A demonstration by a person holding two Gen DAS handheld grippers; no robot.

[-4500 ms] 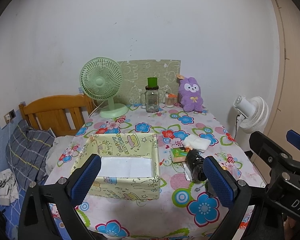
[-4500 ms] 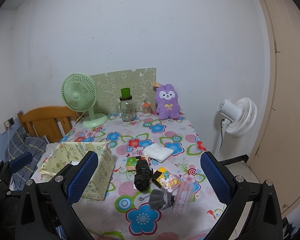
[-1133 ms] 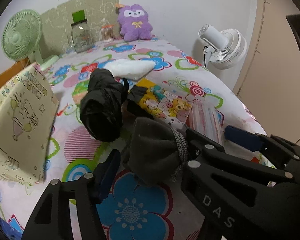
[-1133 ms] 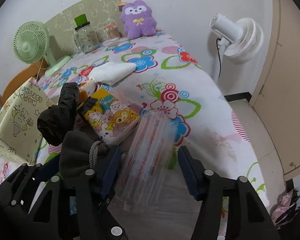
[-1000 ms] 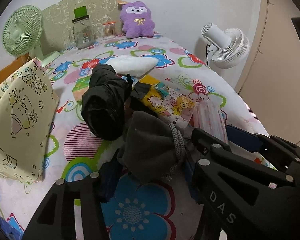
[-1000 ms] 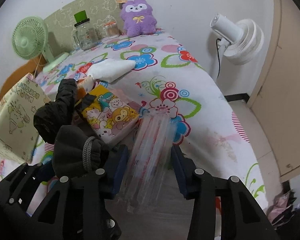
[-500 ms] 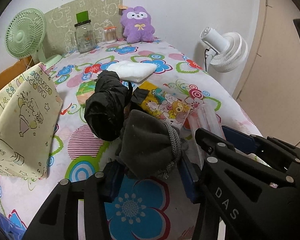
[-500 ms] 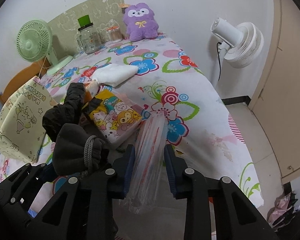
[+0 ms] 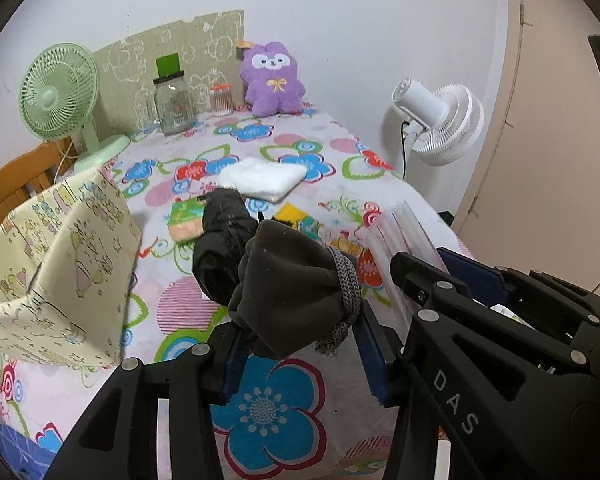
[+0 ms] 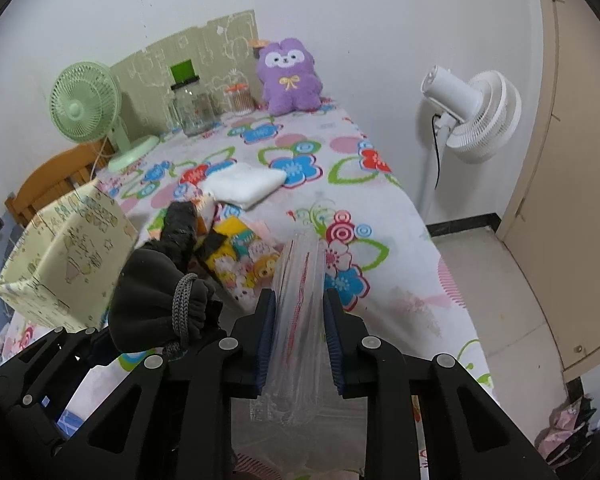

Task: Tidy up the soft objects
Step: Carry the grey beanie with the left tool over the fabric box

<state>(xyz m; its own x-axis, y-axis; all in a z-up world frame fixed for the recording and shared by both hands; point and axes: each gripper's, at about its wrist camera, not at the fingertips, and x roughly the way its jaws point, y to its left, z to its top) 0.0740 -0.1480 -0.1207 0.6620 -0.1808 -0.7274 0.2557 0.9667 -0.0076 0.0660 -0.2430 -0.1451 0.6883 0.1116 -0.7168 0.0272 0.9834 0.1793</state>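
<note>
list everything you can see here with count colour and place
grey pouch: 1, dark grey with cord, in left gripper
clear packet: 1, transparent with red, in right gripper
black bundle: 1, black, mid table
cartoon packet: 1, yellow, beside black bundle
white cloth: 1, white, table centre
fabric box: 1, pale yellow, table left
plush toy: 1, purple, table back
glass jar: 1, clear, green lid, back
desk fan: 1, green, back left
floor fan: 1, white, right of table
left gripper: 1, black, blue pads
right gripper: 1, black, blue pads
</note>
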